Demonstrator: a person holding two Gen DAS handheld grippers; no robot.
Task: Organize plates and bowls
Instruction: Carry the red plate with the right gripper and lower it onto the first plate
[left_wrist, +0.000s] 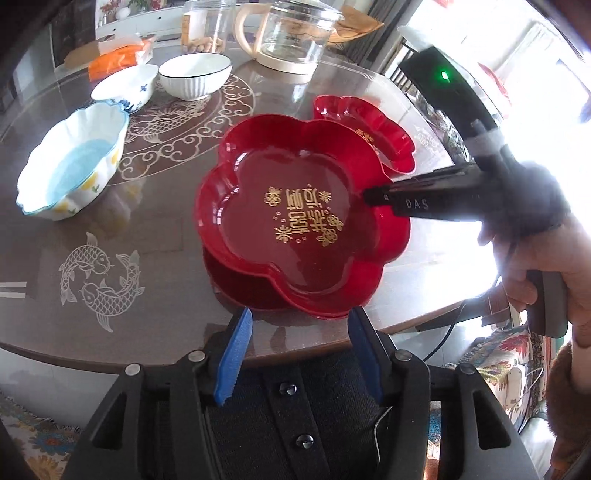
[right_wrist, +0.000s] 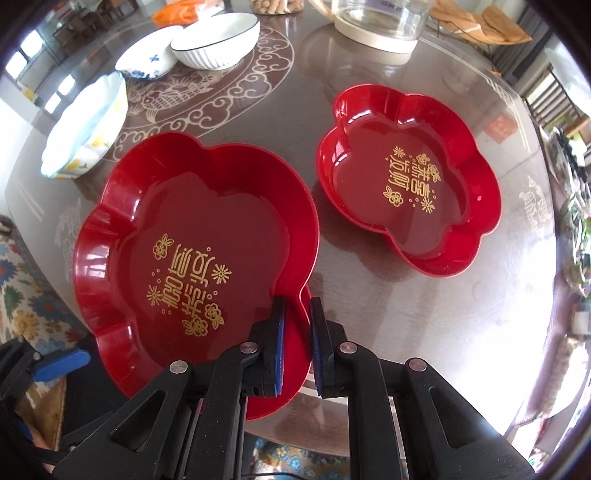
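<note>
My right gripper (right_wrist: 295, 343) clamps the stacked red plate's (right_wrist: 192, 258) rim near the table (right_wrist: 369, 295) edge; my left gripper (left_wrist: 299, 354) hangs released. I should seat it squarely before letting go.

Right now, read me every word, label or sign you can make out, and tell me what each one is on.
"DAS": white letters on the black body of the right gripper, left wrist view.
Gold Chinese characters with small flowers: on the floor of the near red plate, seen upside down, too stylised to read with certainty.
The same gold design: on the far red plate, turned sideways, not readable.
Label on the clear jar: too blurred.
</note>
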